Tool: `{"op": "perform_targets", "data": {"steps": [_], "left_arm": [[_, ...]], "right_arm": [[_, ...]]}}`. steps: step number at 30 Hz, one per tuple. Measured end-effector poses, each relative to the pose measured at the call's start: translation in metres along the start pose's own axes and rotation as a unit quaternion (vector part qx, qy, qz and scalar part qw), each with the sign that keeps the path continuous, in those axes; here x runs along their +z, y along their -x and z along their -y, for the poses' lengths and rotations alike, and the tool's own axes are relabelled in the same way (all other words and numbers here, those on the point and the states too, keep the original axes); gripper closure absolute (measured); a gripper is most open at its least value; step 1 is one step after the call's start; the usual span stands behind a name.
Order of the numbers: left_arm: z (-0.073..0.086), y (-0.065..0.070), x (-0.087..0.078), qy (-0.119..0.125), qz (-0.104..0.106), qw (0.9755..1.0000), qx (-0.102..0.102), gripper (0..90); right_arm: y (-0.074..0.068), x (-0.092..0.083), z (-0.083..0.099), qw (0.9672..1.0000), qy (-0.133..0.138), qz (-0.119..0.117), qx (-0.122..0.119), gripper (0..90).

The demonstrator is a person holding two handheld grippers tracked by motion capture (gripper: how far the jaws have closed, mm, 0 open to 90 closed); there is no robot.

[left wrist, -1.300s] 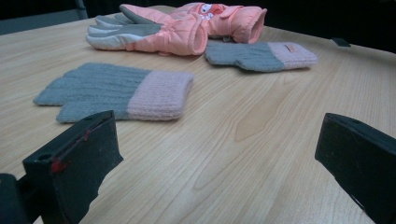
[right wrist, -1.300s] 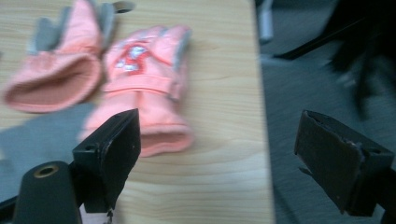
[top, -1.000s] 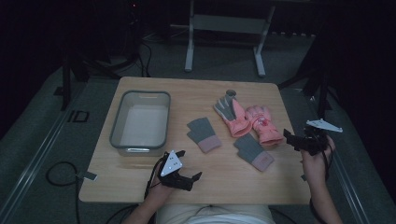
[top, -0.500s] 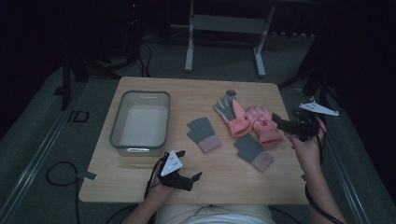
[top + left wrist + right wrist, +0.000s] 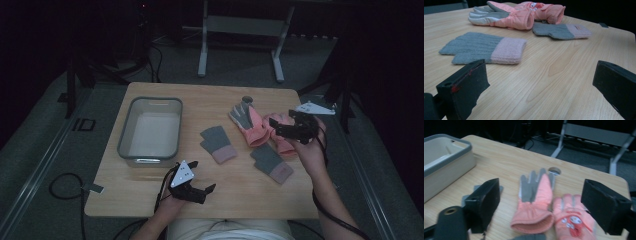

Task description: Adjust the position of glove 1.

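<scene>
High view: our right gripper (image 5: 280,128) hovers over the pink gloves (image 5: 260,129), jaws spread and just closing slightly, nothing between them. Our left gripper (image 5: 200,191) rests at the table's (image 5: 225,100) near edge, jaws apart, empty.

Left gripper view: grey mitten (image 5: 484,47) lies just ahead, pink gloves behind it.

Right gripper view: pink gloves lie side by side between the wide jaws, tub (image 5: 446,157) at left.

- The grey tub (image 5: 441,157) is cut off at the left edge of the right gripper view.
- The pink glove (image 5: 282,142) at center right in the high view is partly hidden behind the right hand-held gripper (image 5: 278,129).
</scene>
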State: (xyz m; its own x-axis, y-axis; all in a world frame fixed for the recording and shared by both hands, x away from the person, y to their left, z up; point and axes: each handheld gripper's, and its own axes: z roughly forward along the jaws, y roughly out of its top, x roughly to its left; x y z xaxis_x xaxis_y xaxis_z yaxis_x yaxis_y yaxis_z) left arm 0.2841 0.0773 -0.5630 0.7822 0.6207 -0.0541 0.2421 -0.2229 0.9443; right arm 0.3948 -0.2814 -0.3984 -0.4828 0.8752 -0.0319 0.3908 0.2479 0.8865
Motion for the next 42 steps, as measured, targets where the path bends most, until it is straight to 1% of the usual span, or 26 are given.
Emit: {"op": "perform_targets", "data": {"steps": [2,6,9,12,16,17,21,23,27,30,32,36,39,40,42], "left_arm": [[0.000,0.001,0.000,0.000,-0.001,1.0000,0.004,0.0],[0.000,0.003,0.001,-0.001,-0.001,0.9999,0.011,0.0],[0.000,0.002,0.001,-0.001,-0.001,0.9999,0.011,0.0],[0.000,0.002,0.000,-0.001,0.000,0.9999,0.011,0.0],[0.000,0.002,0.000,-0.001,0.001,0.9999,0.010,0.0],[0.000,0.002,0.000,-0.001,0.000,1.0000,0.010,0.0],[0.000,0.002,0.001,-0.002,0.002,1.0000,0.009,0.0],[0.000,0.002,0.001,-0.001,0.001,1.0000,0.009,0.0],[0.000,0.002,0.001,-0.001,0.001,0.9999,0.010,0.0],[0.000,0.002,0.000,-0.001,0.001,1.0000,0.009,0.0],[0.000,0.002,0.000,-0.001,0.001,0.9999,0.010,0.0],[0.000,0.002,0.000,-0.001,0.001,0.9999,0.011,0.0],[0.000,0.002,0.000,-0.001,0.001,0.9999,0.012,0.0],[0.000,0.002,0.000,-0.001,0.001,0.9999,0.012,0.0],[0.000,0.002,0.000,0.000,0.001,0.9999,0.012,0.0]], "right_arm": [[-0.007,0.006,-0.001,0.9999,-0.003,-0.009,-0.010,18.7],[-0.020,0.019,-0.001,0.9990,-0.006,-0.035,-0.028,23.1],[-0.028,0.031,0.000,0.9975,-0.011,-0.060,-0.036,27.9],[-0.036,0.046,0.003,0.9956,-0.022,-0.078,-0.047,31.2],[-0.047,0.063,0.007,0.9935,-0.040,-0.091,-0.055,36.0],[-0.050,0.068,0.008,0.9926,-0.044,-0.097,-0.059,38.1],[-0.062,0.085,0.013,0.9890,-0.058,-0.112,-0.077,39.9],[-0.067,0.095,0.016,0.9873,-0.071,-0.117,-0.081,41.5],[-0.072,0.111,0.021,0.9849,-0.088,-0.125,-0.081,51.2],[-0.074,0.124,0.025,0.9820,-0.100,-0.133,-0.090,56.0],[-0.077,0.133,0.028,0.9792,-0.110,-0.138,-0.100,58.0],[-0.080,0.150,0.031,0.9752,-0.127,-0.152,-0.100,62.9],[-0.085,0.162,0.034,0.9709,-0.137,-0.169,-0.101,64.9],[-0.087,0.165,0.035,0.9689,-0.142,-0.173,-0.106,64.9],[-0.091,0.172,0.037,0.9663,-0.146,-0.177,-0.117,65.0]]}}
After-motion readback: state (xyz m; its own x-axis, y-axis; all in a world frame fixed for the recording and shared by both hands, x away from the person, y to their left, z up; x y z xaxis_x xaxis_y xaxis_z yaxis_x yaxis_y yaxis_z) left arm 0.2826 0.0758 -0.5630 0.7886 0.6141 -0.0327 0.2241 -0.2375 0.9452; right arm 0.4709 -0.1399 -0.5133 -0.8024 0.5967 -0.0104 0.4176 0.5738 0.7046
